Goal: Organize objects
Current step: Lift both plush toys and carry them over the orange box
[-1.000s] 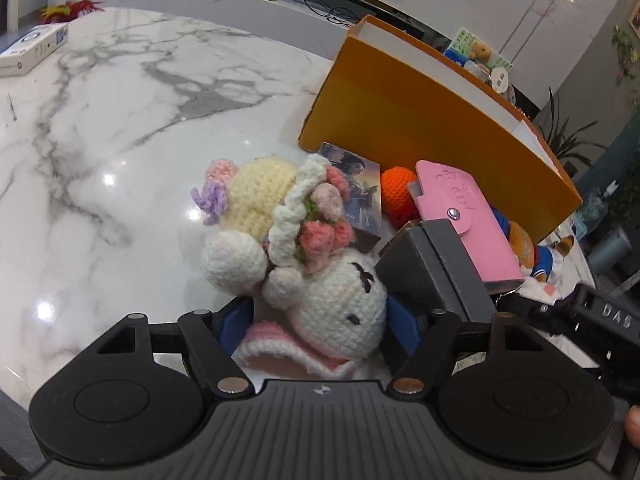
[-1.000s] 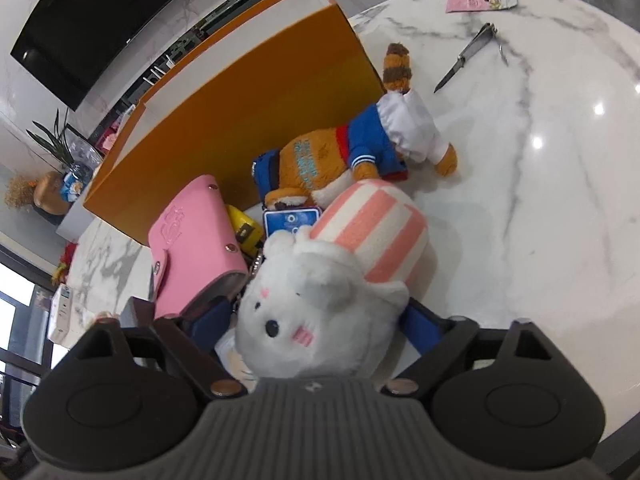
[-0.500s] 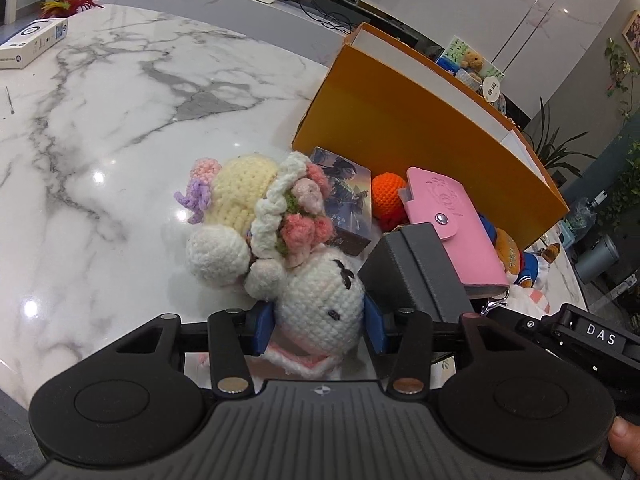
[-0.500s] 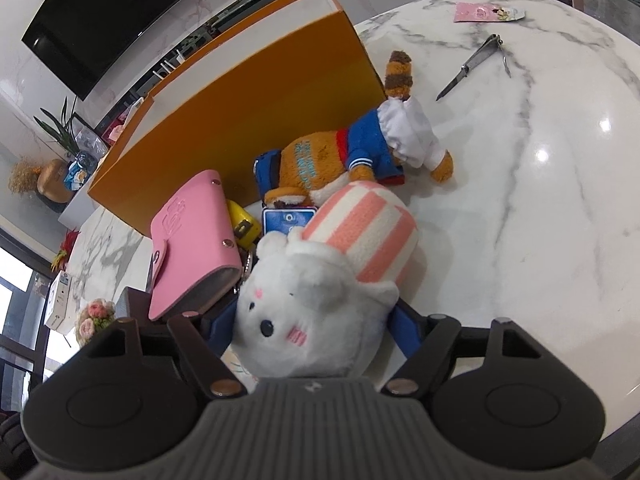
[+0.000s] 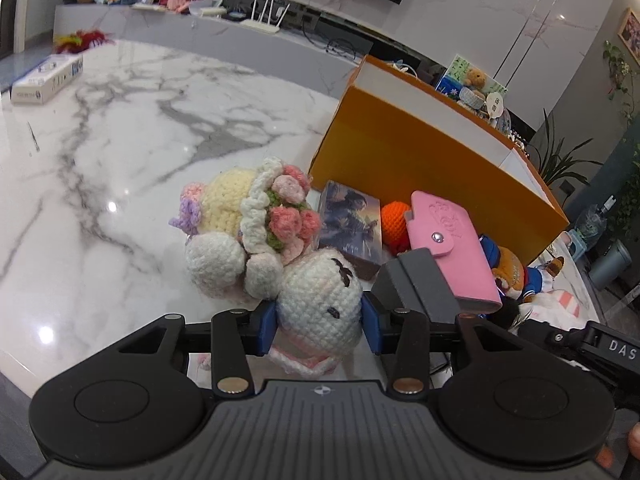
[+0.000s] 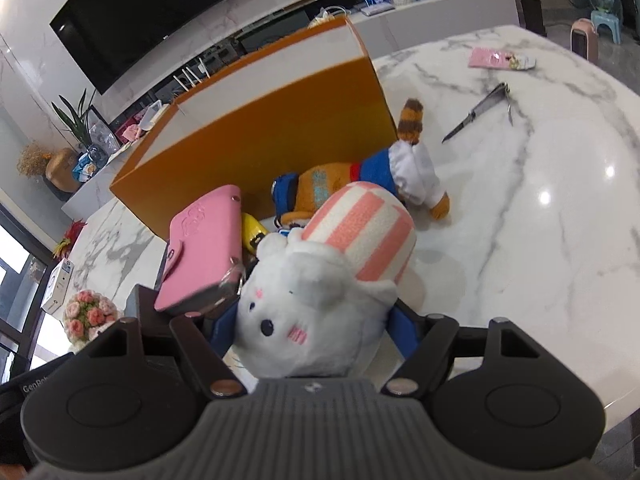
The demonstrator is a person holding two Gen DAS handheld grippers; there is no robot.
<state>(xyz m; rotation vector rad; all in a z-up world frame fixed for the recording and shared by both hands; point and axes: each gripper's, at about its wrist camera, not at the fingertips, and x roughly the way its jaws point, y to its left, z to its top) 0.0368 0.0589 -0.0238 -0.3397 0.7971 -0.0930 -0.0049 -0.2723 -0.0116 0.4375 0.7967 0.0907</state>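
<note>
L gripper [image 5: 319, 326]: jaws closing, blue pads touching both sides of the crochet bunny's [image 5: 320, 300] white head on the marble table [image 5: 100, 152]. R gripper [image 6: 308, 330] clasps the white plush cat [image 6: 312, 320], prob. firmly; pads half hidden. Only the R view shows scissors [image 6: 478, 114]; only the L view shows the card box [image 5: 352, 226]. Orange box [image 5: 420, 160] stands behind.

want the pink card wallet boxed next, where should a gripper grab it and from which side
Grip the pink wallet across its thin closed faces at its raised near end, coming from above: it leans tilted on a grey block, so that end stands off the table.
</note>
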